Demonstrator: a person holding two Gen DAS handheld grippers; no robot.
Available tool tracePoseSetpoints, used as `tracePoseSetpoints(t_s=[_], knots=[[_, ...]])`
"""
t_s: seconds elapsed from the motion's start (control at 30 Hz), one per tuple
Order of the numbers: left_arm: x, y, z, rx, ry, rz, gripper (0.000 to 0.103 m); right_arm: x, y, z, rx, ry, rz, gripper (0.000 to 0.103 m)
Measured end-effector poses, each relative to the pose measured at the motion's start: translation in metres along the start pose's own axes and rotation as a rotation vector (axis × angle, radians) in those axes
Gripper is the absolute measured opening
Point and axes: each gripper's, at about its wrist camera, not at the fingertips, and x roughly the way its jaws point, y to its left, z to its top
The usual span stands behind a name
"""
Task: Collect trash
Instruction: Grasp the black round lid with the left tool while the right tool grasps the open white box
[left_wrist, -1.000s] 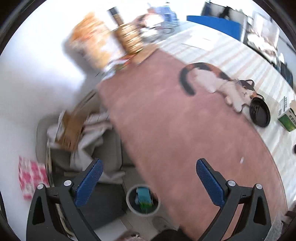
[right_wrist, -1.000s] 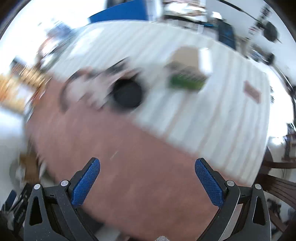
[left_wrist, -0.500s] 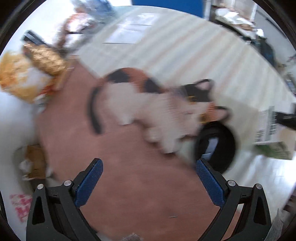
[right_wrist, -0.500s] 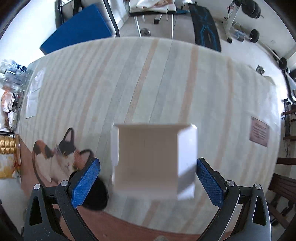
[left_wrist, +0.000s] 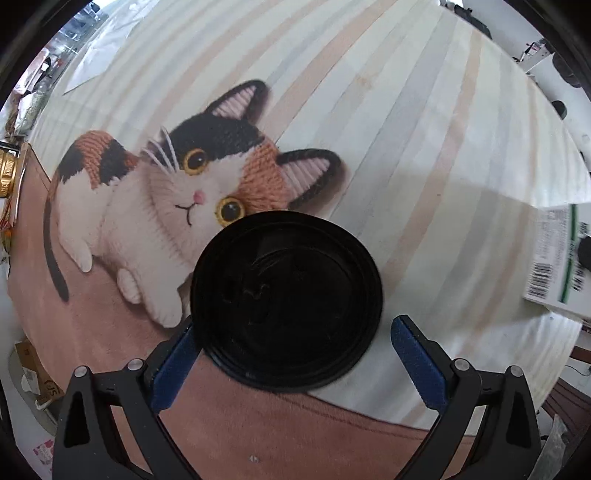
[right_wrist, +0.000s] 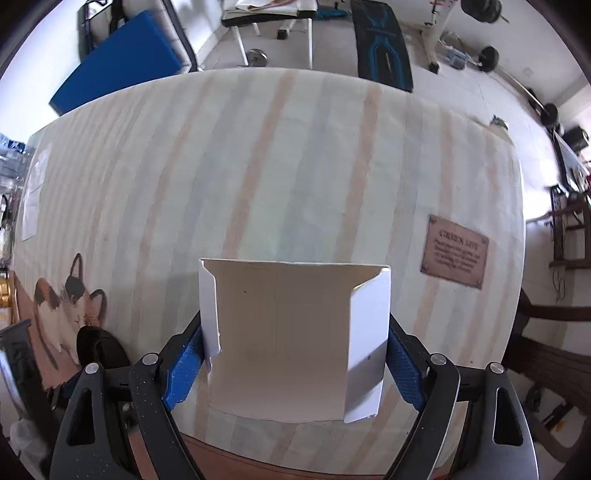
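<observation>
From the left wrist, the left tool (left_wrist: 293, 349) points down over a black plastic lid (left_wrist: 286, 299) lying flat on the worktop (left_wrist: 406, 129), half on the printed cat (left_wrist: 177, 199) of the striped cloth, half on the brown band below it. Its blue pads stand spread, one at each side of the lid's near rim; the left pad looks right against the rim, the right one apart from it, so nothing is pinched yet. The lid looks thin, light and slick, a shallow disc that would flex or skate if squeezed hard across its width. I would take it by the raised rim, edge to edge, with a gentle squeeze. A printed carton edge (left_wrist: 557, 258) shows at the far right.

From the right wrist, the right tool (right_wrist: 295, 365) has just been closing on a white cardboard box (right_wrist: 284, 339), open-ended with its flaps up. The pads sit against its two side walls, pinching it. The box looks empty, featherlight and easily crushed; those walls will buckle inward, so light pressure low on the sides suits it. The lid (right_wrist: 101, 350) lies to its left.
</observation>
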Motion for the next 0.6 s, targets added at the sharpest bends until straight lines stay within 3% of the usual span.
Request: tracePoseSetpoints(t_s=[0.1,0.23,0.6], knots=[[-0.001,-0.001,0.001,-0.004,-0.011,-0.020,0.101,0.001,-0.001,0.000,-0.006,-0.005,-0.011,0.088],[-0.008,-0.001,-0.004,0.003,-0.053,-0.047,0.084,0.005,0.005,-0.003,-0.012,-0.012,-0.036,0.088],[-0.051,0.002,-0.040,0.016,-0.158,-0.019,0.083,-0.007,0.032,-0.029,-0.073,-0.037,-0.024,0.086]])
